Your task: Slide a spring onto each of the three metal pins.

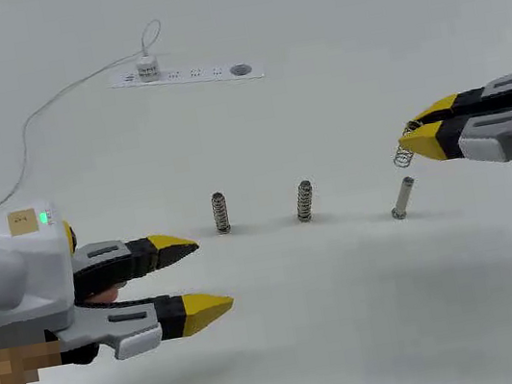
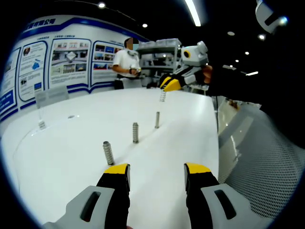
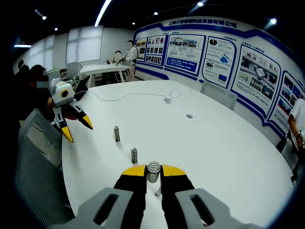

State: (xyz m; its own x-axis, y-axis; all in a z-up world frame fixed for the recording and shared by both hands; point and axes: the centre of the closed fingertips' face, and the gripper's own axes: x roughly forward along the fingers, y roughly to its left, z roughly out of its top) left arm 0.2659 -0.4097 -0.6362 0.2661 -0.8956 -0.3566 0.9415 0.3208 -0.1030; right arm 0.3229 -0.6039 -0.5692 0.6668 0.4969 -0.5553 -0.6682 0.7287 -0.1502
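Looks like the last of three fittings. Finds the left pin (image 1: 220,213) and the middle pin (image 1: 305,201) already sleeved. Leaves the right pin (image 1: 402,199) bare: a smooth grey metal rod on the white table (image 1: 356,332), leaning slightly in the head view. Pinches the third spring (image 1: 403,156) between the yellow tips of the right gripper (image 1: 407,137), above or just beyond that bare pin and apart from it. Shows the left gripper (image 1: 213,275) near and to the left, jaws spread, holding nothing. Next probably calls for lining the coil's open end over the pin top, then lowering. Thin bright wire, open springy coils; matte, smooth tabletop.
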